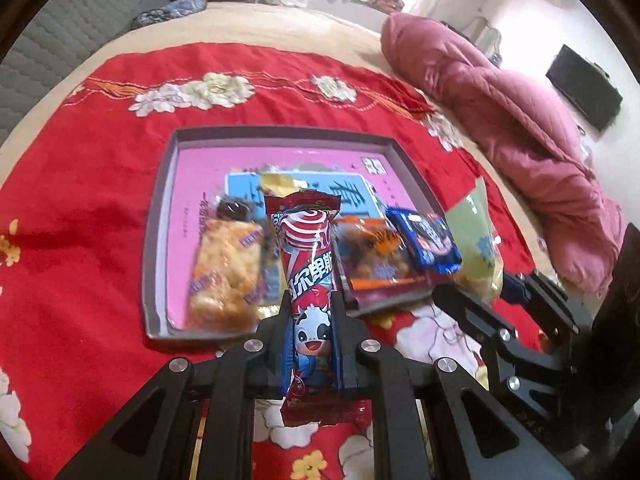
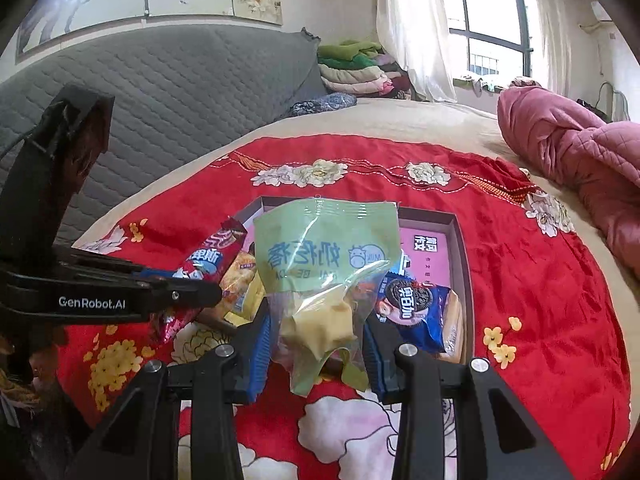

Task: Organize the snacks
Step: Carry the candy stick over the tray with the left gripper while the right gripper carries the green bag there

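Note:
My left gripper (image 1: 314,312) is shut on a long red lollipop packet (image 1: 308,256) with a cartoon cow, held upright above the near edge of the grey tray (image 1: 160,216). The tray has a pink floor and holds several snacks: a yellow cracker pack (image 1: 226,276), an orange nut pack (image 1: 376,256) and a blue cookie pack (image 1: 426,240). My right gripper (image 2: 318,340) is shut on a pale green bag (image 2: 326,256) with yellow pieces inside, held over the tray's near side (image 2: 466,264). The left gripper (image 2: 176,292) with its red packet (image 2: 212,252) shows at the left there.
The tray lies on a red embroidered cloth (image 1: 80,240) spread over a beige bed. A rolled pink quilt (image 1: 500,120) lies along the right. A grey quilted headboard (image 2: 180,92) and folded clothes (image 2: 356,68) stand behind.

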{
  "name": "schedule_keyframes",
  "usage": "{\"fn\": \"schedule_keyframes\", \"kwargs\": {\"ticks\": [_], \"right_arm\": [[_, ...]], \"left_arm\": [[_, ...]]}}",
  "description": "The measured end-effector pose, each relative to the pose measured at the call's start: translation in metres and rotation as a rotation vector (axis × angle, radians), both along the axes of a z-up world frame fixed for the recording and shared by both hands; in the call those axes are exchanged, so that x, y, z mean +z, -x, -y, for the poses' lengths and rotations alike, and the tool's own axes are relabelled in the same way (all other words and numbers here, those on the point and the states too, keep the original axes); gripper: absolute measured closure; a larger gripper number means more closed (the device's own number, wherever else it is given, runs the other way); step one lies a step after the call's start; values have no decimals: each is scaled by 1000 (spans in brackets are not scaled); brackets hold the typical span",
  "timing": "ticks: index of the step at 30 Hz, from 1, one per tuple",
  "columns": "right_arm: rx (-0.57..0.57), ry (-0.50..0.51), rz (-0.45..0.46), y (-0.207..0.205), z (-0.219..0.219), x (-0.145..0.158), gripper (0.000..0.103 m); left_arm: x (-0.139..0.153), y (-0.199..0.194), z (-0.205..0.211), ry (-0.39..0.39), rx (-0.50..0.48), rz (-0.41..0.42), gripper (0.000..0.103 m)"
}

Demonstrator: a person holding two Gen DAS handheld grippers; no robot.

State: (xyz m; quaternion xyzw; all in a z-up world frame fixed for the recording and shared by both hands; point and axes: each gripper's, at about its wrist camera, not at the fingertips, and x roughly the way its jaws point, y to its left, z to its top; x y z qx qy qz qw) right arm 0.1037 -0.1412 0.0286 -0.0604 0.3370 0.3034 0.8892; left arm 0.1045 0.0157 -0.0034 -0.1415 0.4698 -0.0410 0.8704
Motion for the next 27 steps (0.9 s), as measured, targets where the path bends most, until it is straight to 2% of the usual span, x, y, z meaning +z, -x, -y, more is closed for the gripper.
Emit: {"fn": "schedule_keyframes", "kwargs": {"ticks": [11,27], "right_arm": [[-25,-10,-10,-11,-16,-2,63],[-66,9,-32,-28,-28,-14,63]], "left_arm": [[2,-12,-12,-17,33,28,88],[-14,-28,-22,-20,64,5,88]]}}
